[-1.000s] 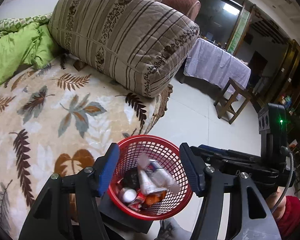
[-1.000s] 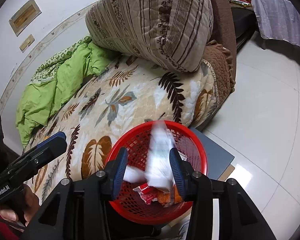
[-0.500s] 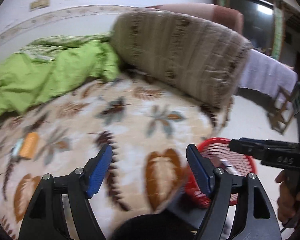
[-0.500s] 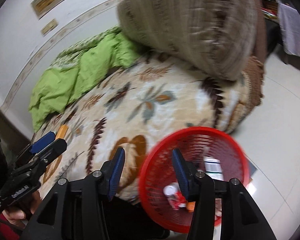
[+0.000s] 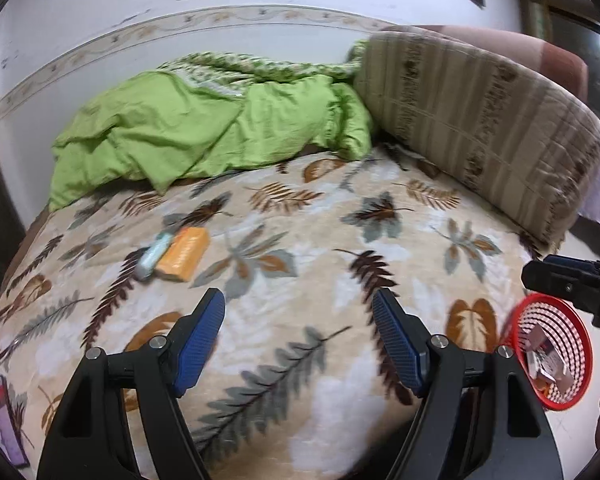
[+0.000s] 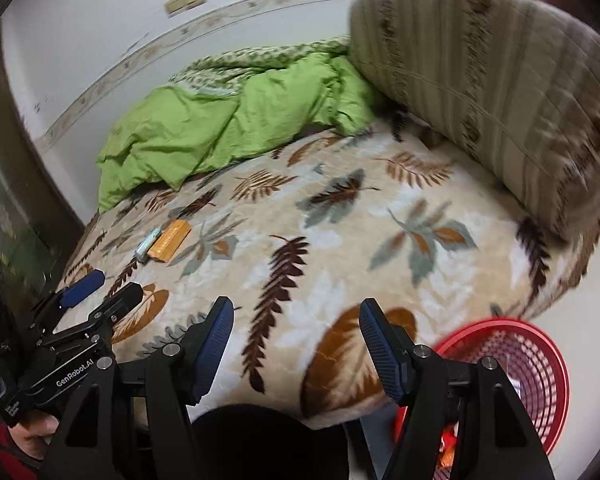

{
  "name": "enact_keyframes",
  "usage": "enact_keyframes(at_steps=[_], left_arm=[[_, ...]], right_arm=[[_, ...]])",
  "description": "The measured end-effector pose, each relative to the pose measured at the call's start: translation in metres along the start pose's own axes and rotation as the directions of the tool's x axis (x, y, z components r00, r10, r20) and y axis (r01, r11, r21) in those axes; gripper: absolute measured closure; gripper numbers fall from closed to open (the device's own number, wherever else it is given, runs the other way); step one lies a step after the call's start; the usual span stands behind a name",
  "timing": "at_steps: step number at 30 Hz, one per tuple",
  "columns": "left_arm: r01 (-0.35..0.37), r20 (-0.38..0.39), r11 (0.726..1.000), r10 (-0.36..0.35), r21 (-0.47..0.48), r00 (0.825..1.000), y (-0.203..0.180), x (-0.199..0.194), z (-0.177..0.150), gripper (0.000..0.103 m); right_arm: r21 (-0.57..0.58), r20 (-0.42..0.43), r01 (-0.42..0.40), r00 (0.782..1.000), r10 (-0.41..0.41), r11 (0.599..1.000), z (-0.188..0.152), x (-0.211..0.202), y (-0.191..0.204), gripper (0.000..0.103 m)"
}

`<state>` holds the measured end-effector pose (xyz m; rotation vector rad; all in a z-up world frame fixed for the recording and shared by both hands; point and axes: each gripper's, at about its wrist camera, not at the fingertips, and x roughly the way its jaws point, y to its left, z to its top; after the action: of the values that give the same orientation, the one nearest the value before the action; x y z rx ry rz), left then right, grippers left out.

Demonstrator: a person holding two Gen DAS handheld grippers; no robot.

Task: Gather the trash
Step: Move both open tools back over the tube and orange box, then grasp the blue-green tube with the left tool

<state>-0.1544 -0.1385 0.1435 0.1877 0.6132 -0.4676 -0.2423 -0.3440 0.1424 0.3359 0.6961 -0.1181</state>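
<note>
Hovering over the leaf-patterned beige bedspread (image 5: pixel 340 240), the left gripper (image 5: pixel 298 338) has its blue-padded jaws spread wide with nothing between them. The right gripper (image 6: pixel 296 346) is opening, likewise empty.

Red plastic mesh basket (image 5: pixel 580 360) sits on the floor beside the bed corner and already holds several wrappers and packets.

Judged partly done: an orange rectangular packet (image 5: pixel 183 254) and a pale blue-white tube (image 5: pixel 153 255) touching its side lie on the bedspread, well apart from the basket. A purple wrapper (image 5: pixel 4 420) shows at the left view's edge.

Legible writing: "GenRobot.AI" on the left gripper's body. Packet print is too blurred to read.
</note>
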Motion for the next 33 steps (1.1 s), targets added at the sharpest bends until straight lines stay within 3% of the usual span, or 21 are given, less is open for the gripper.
enact_keyframes(at_steps=[9,12,16,21,24,27,31,33], left_arm=[[-0.085,-0.018,0.988,0.083,-0.130,0.996,0.073,0.006,-0.008,0.028],[-0.137,-0.041,0.970,0.131,-0.199,0.990,0.114,0.012,-0.014,0.028],[-0.161,-0.083,0.943,0.143,-0.291,0.986,0.168,0.030,-0.017,0.028],[-0.156,-0.134,0.942,0.121,-0.296,0.984,0.208,0.078,-0.001,0.028],[-0.088,-0.164,0.954,0.042,-0.285,0.986,0.216,0.118,0.013,0.028],[-0.106,-0.208,0.961,0.052,-0.254,0.977,0.218,0.155,0.021,0.028],[-0.116,-0.296,0.963,0.040,-0.243,0.954,0.222,0.205,0.017,0.052],[-0.126,-0.297,0.956,0.043,-0.266,0.954,0.230,0.218,0.014,0.054]], right_arm=[[-0.062,-0.059,-0.054,0.997,0.050,0.997,0.012,0.042,0.055,0.034],[-0.065,-0.106,-0.119,0.988,0.111,0.991,0.019,0.065,0.075,0.034],[-0.058,-0.161,-0.189,0.971,0.177,0.980,0.029,0.102,0.105,0.034],[-0.004,-0.187,-0.232,0.956,0.227,0.973,0.034,0.136,0.130,0.034],[-0.002,-0.202,-0.247,0.949,0.241,0.969,0.031,0.150,0.139,0.034],[0.000,-0.234,-0.254,0.940,0.247,0.967,0.027,0.162,0.138,0.034],[-0.001,-0.251,-0.249,0.937,0.241,0.968,0.028,0.170,0.129,0.034],[-0.003,-0.259,-0.245,0.937,0.236,0.970,0.029,0.175,0.125,0.034]])
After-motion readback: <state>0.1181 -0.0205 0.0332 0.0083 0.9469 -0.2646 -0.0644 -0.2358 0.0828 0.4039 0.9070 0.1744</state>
